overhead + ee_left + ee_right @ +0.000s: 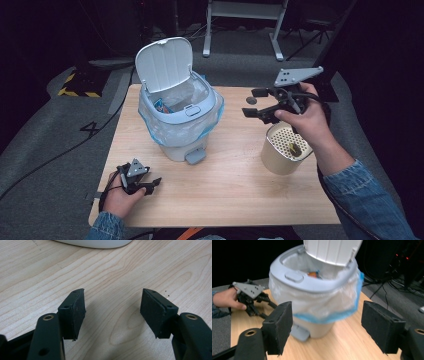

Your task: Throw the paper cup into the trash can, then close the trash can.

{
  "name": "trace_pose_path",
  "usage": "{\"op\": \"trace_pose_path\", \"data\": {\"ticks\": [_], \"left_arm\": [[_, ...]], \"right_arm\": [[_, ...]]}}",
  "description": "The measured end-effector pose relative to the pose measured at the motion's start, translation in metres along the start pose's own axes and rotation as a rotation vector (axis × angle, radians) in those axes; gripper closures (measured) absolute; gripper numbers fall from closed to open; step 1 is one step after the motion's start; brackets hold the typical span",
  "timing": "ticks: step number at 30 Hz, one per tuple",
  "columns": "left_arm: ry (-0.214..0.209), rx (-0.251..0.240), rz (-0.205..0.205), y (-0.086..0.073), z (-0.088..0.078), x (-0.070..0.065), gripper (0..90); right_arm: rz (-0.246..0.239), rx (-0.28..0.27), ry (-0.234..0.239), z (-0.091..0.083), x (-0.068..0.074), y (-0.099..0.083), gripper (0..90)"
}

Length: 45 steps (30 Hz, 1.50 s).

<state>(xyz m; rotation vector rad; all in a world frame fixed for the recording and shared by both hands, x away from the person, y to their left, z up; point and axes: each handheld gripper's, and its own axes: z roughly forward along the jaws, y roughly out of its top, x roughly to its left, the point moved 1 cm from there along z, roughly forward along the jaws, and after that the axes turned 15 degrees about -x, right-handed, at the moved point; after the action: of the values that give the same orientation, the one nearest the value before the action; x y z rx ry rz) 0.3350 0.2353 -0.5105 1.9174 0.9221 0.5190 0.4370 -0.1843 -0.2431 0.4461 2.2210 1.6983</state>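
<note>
Small pedal bin (pixel 177 117) on the far left half of the wooden table (pixel 230 180), lid (pixel 164 62) tipped up and back, blue-edged plastic liner (pixel 212 117) folded over the rim, grey pedal (pixel 195 155) facing the near edge. Inside, something orange and blue (pixel 314 273), too small to identify, perhaps a wrapper. Right gripper (pixel 260 102) held above the table's right side, just beyond a cream cup (pixel 282 150) with a perforated insert, aimed leftward at the bin, well apart from it. Jaws spread with nothing between the pads (pixel 278 327), bin framed in the gap in the right gripper view. Dark little object (pixel 251 100) on the table just under that gripper, too blurred to name. Left gripper (pixel 152 184) low at the near left corner, resting on or just over the wood, near the bin's base. Jaws apart and empty, bare wood grain between the pads (pixel 75 312) in the left gripper view. Left hand (pixel 120 197) wrapped round the handle, denim sleeve (pixel 105 227) at the edge.
</note>
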Motion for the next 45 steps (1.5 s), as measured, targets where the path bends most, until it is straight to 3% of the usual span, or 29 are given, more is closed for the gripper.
{"op": "trace_pose_path", "data": {"ticks": [10,26,34,45], "left_arm": [[0.009,-0.001,-0.010,0.001,0.001,0.000,37.1],[-0.007,0.004,-0.022,0.005,-0.002,0.000,39.3],[-0.019,-0.052,-0.020,0.022,-0.017,0.003,40.1],[-0.033,-0.111,-0.040,0.041,-0.033,0.003,40.9]], "right_arm": [[0.025,0.018,-0.070,-0.060,0.002,-0.039,25.5],[0.045,0.072,-0.145,-0.125,0.020,-0.099,24.8],[0.078,0.125,-0.157,-0.145,0.035,-0.149,25.6],[0.148,0.158,-0.214,-0.152,0.032,-0.217,25.7]]}}
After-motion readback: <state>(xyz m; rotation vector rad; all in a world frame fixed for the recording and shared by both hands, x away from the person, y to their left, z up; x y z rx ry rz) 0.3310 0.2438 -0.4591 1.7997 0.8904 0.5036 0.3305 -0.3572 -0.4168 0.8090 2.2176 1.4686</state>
